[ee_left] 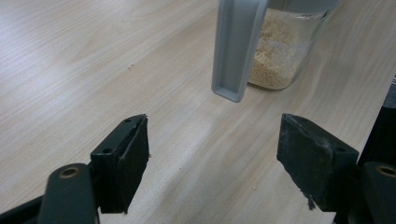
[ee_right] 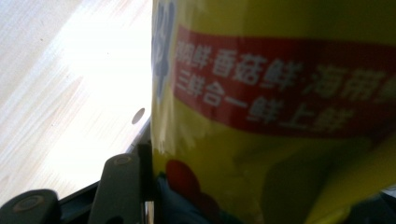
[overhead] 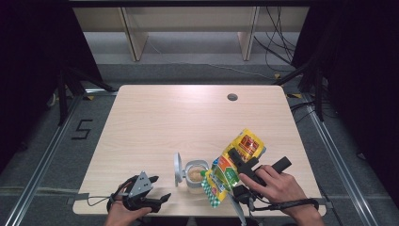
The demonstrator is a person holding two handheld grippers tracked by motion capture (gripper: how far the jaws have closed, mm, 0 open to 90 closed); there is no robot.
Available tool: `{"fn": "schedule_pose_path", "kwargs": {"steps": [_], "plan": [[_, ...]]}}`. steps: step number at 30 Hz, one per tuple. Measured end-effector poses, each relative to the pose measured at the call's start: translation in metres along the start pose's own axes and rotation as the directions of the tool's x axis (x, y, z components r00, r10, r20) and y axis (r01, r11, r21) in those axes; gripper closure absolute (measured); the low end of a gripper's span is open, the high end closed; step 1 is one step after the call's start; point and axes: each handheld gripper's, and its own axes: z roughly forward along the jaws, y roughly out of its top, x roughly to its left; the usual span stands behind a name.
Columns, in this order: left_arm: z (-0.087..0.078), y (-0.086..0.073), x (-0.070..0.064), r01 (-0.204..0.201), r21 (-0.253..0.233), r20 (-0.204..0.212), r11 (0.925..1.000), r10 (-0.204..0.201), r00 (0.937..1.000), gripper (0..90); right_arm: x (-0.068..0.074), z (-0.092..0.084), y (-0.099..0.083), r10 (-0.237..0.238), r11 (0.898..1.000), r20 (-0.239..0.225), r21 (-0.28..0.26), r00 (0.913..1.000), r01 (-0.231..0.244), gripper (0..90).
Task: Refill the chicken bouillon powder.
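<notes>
At the near edge of the pale wood-grain table [overhead: 155,117], at about 7 o'clock, the person's left hand [overhead: 123,213] holds the left gripper [overhead: 160,201] low over the surface. In the left gripper view its two black jaws stand released, well apart, with bare table between them.

At about 5 o'clock the right hand [overhead: 275,186] holds the right gripper [overhead: 241,162]. Its jaws grasp the yellow foil seasoning pouch with a red label band [overhead: 235,162] — in the right gripper view the pouch wall [ee_right: 280,140] lies against the one black jaw that can be seen, and the print on the red band reads upside down. In the high view the pouch is lifted and tilted, its base toward 1 o'clock and its green-and-white chequered mouth end [overhead: 212,188] pointing down toward 7 o'clock, just beside the jar's rim.

Between the two grippers, near 6 o'clock, stands the small clear glass jar with beige granules inside [overhead: 195,176], upright on the table. Its grey hinged lid [overhead: 177,167] is swung open and stands on edge at the jar's left side; in the left gripper view the lid [ee_left: 236,46] hangs in front of the jar [ee_left: 280,51], and the granules cover the lower part.

Farther off, toward 12 o'clock — a small dark round grommet hole [overhead: 232,97] sits in the tabletop near the far edge.
</notes>
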Motion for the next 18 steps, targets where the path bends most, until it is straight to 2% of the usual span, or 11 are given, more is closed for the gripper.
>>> {"fn": "schedule_pose_path", "kwargs": {"steps": [4, 6, 7, 8, 11, 13, 15, 18], "plan": [[0.0007, -0.0006, -0.0002, 0.021, 0.002, 0.006, 0.9998, -0.021, 0.9998, 25.1, -0.0005, -0.0003, -0.0002, 0.003, 1.000, 0.001, 0.001, 1.0000, -0.003, 49.6], [0.0001, 0.0004, 0.0006, -0.015, -0.002, -0.003, 0.9999, 0.015, 0.9999, 25.1, 0.0005, -0.0001, 0.0003, 0.002, 1.000, -0.002, -0.004, 1.0000, -0.002, 49.6], [0.0003, 0.0002, -0.0013, 0.008, -0.010, 0.004, 0.9999, -0.008, 1.0000, 25.1, 0.0005, -0.0001, 0.0003, 0.000, 1.000, -0.002, -0.005, 1.0000, 0.000, 49.7], [0.0002, 0.0004, 0.0007, -0.016, -0.002, -0.002, 0.9999, 0.016, 0.9999, 25.1, 0.0000, -0.0002, 0.0002, -0.002, 1.000, -0.002, -0.003, 1.0000, 0.002, 49.7], [0.0011, -0.0008, 0.0000, 0.021, 0.000, 0.004, 0.9998, -0.021, 0.9998, 25.1, -0.0006, -0.0004, -0.0003, 0.006, 1.000, 0.004, -0.002, 1.0000, -0.006, 50.3], [0.0006, -0.0005, -0.0001, 0.019, 0.001, 0.006, 0.9998, -0.019, 0.9998, 25.1, -0.0001, -0.0003, 0.0003, -0.002, 1.000, -0.002, -0.001, 1.0000, 0.002, 50.5], [-0.0001, 0.0001, -0.0002, -0.001, -0.001, -0.005, 1.0000, 0.001, 1.0000, 25.1, 0.0005, 0.0003, 0.0007, 0.001, 1.000, -0.005, -0.007, 1.0000, -0.002, 50.8], [0.0002, -0.0002, 0.0006, 0.003, 0.001, 0.009, 1.0000, -0.003, 1.0000, 25.1, -0.0002, -0.0001, 0.0004, 0.000, 1.000, -0.002, -0.006, 1.0000, 0.000, 51.0]]}}
